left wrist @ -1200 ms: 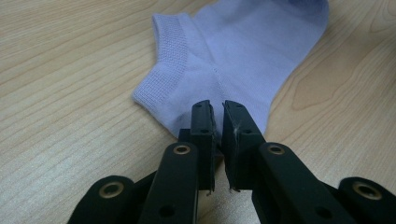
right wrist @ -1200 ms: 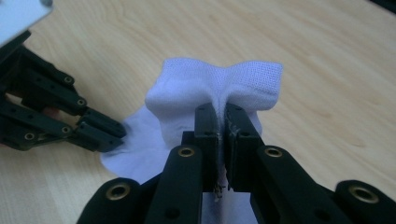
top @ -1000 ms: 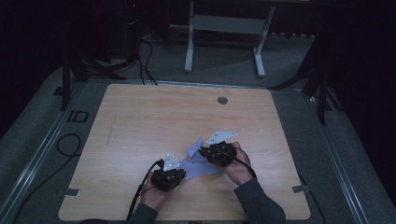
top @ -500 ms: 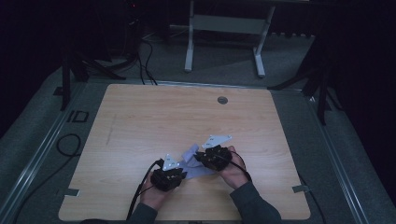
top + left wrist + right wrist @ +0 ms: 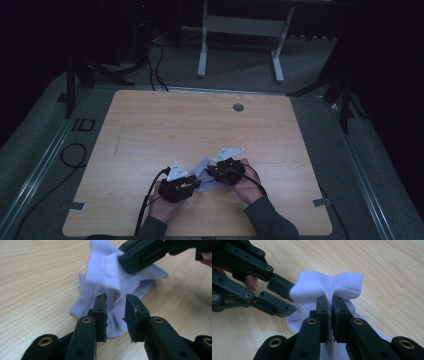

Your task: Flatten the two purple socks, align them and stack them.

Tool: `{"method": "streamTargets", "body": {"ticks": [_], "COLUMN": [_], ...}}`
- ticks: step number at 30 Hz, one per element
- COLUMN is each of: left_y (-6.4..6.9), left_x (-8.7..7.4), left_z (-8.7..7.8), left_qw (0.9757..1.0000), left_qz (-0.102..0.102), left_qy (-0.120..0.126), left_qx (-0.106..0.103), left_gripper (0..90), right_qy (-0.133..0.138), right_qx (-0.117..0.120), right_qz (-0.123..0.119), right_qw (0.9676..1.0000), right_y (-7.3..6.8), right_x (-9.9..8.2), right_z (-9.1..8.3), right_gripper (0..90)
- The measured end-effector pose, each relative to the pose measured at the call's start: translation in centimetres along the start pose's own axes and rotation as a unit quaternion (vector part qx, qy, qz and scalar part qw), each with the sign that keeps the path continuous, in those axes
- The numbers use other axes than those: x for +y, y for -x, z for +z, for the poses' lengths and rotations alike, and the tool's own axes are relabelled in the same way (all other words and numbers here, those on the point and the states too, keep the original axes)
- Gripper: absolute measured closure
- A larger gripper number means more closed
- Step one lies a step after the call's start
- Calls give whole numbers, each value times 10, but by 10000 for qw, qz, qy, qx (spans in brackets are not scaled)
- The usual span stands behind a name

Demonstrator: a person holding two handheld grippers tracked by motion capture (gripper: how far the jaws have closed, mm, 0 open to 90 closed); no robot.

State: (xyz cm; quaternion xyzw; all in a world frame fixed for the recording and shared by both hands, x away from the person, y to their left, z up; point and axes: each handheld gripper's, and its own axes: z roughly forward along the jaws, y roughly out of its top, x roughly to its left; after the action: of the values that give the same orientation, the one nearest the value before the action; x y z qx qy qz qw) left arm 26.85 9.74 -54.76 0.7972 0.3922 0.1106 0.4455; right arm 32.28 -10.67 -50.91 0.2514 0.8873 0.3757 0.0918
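On the table (image 5: 150, 130), right claw (image 5: 330, 305) pinches sock (image 5: 317, 286) (left claw (image 5: 115, 305) parted).

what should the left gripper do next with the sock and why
Probably ease the left gripper forward and close it on the sock. Its jaws stand open with a fold of the pale lilac fabric just beyond the gap, not yet pinched, while the right gripper is already clamped on the lifted cuff. A second hold would let both pull it.

A dim room: the wooden table (image 5: 150, 135) stands on grey floor (image 5: 45, 150); beyond it, a white frame (image 5: 240, 30).
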Motion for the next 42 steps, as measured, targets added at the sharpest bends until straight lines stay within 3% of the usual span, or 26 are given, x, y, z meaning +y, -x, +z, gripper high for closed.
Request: {"method": "streamTargets", "body": {"ticks": [5, 10, 14, 20, 26, 32, 42], "left_y": [2, 3, 2, 1, 0, 0, -2], "left_x": [1, 0, -1, -1, -2, -2, -4], "left_z": [5, 7, 7, 7, 8, 8, 4], "left_qw": [10000, 9999, 9998, 9997, 9996, 9995, 9991], "left_qz": [52, 56, 31, -15, -31, -50, -108], "left_qy": [-61, -127, -178, -229, -258, -293, -398], "left_qx": [30, 36, 78, 118, 136, 136, 43], "left_gripper": [879, 888, 889, 890, 890, 890, 889], "right_qy": [-50, -32, 199, 298, -201, -616, -893], "right_qx": [36, 102, 167, -166, -645, -585, -620], "right_qz": [-22, -25, -14, 132, 566, 999, 1008], "right_qw": [10000, 9999, 9997, 9993, 9961, 9914, 9889], "right_y": [-1, -3, -1, 17, 42, 58, 60], "right_x": [-2, 0, 4, 4, -19, -42, -47], "right_z": [4, 0, -13, -37, -37, -20, -6], "right_gripper": [845, 785, 713, 707, 696, 661, 788]}}
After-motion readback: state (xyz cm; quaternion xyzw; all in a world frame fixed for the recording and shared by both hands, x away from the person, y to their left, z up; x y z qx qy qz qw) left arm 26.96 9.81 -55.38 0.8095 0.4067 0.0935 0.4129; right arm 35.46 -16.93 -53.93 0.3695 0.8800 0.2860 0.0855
